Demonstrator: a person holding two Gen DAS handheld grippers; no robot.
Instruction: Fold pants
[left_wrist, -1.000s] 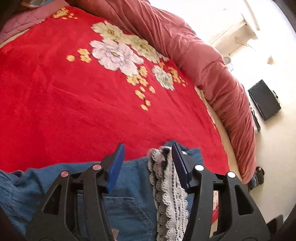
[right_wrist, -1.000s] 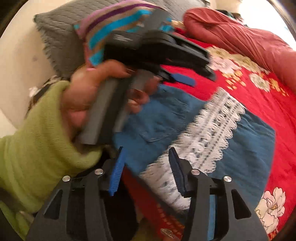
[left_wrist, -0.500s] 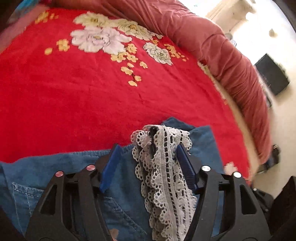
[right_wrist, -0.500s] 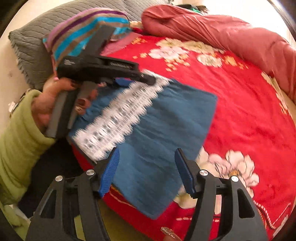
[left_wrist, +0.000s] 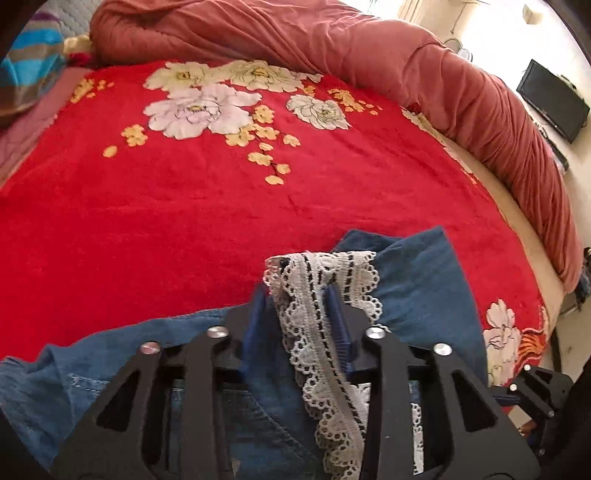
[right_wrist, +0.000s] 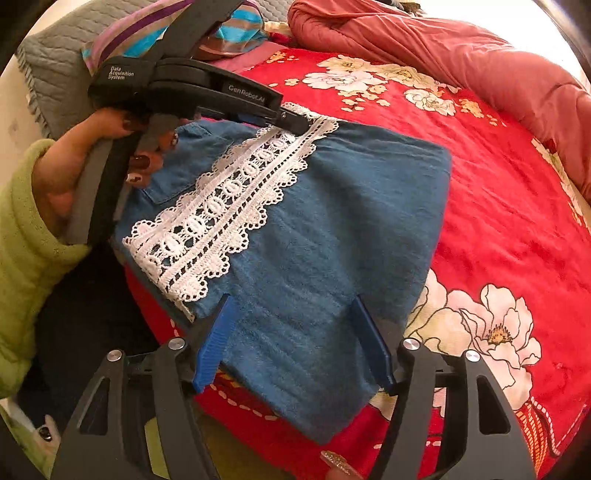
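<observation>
On the bed, left gripper pinches the pants' lace; right gripper spread wide over denim.

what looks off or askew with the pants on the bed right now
The pants lie skewed on the red blanket, one corner hanging past the bed's edge. The left gripper is shut on the lace trim; the right gripper is open.
</observation>
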